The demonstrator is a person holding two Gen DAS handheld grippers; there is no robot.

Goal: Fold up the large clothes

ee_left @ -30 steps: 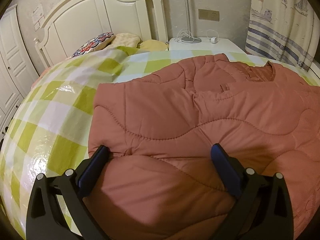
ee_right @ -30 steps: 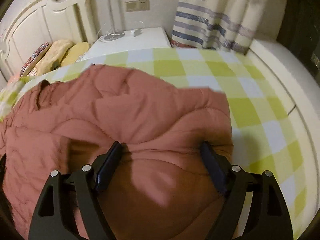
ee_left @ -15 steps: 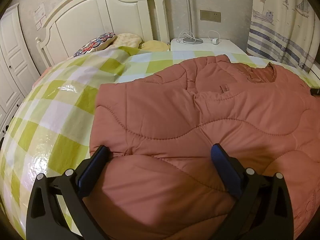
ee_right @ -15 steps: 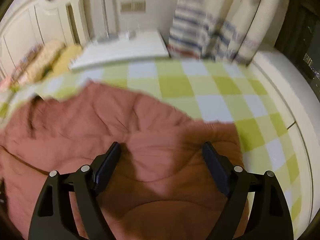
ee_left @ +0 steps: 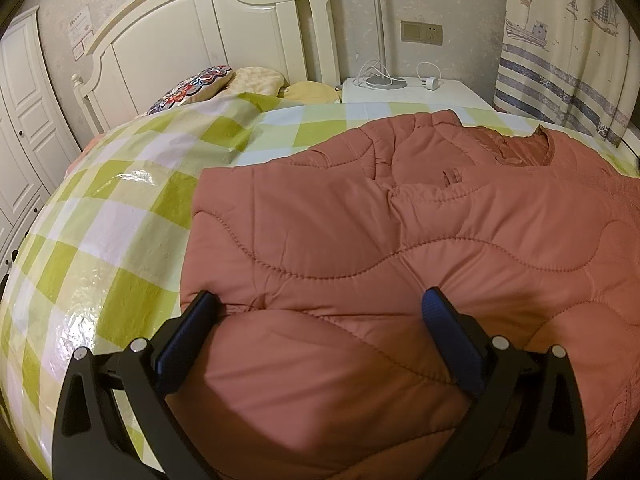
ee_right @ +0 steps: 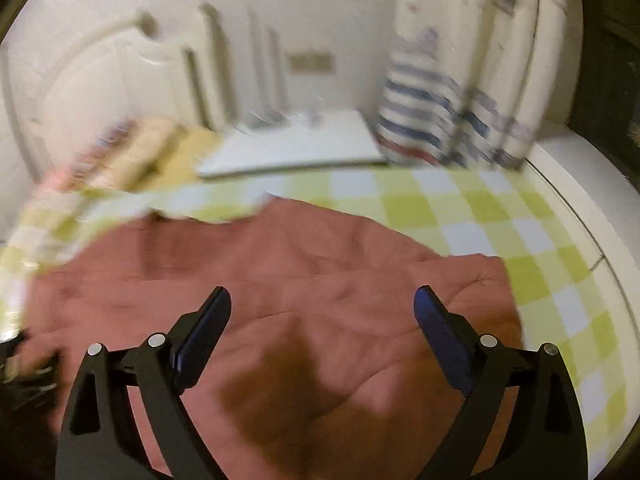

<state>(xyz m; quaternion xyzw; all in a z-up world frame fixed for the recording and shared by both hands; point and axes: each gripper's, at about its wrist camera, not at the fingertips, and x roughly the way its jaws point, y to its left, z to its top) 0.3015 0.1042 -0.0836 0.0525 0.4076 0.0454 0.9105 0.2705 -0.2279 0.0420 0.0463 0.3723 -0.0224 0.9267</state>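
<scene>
A large quilted rust-pink jacket (ee_left: 400,220) lies spread on the bed with the green and white checked cover (ee_left: 100,240). My left gripper (ee_left: 320,304) is open, low over the jacket's near left part, its fingers straddling a puffed fold without closing on it. In the right wrist view the same jacket (ee_right: 320,264) fills the middle; the view is blurred by motion. My right gripper (ee_right: 322,300) is open and empty, above the jacket's right part, near its right edge.
A white headboard (ee_left: 224,28) and pillows (ee_left: 240,80) are at the far end. A white nightstand (ee_left: 412,90) with a lamp and cables stands behind the bed. A striped curtain (ee_left: 568,60) hangs at the right. White wardrobe doors (ee_left: 20,128) are at the left. The bed's white edge (ee_right: 580,184) curves at the right.
My right gripper has lifted and pulled back from the jacket, and its view swings; the jacket there now lies flatter. My left gripper has barely moved.
</scene>
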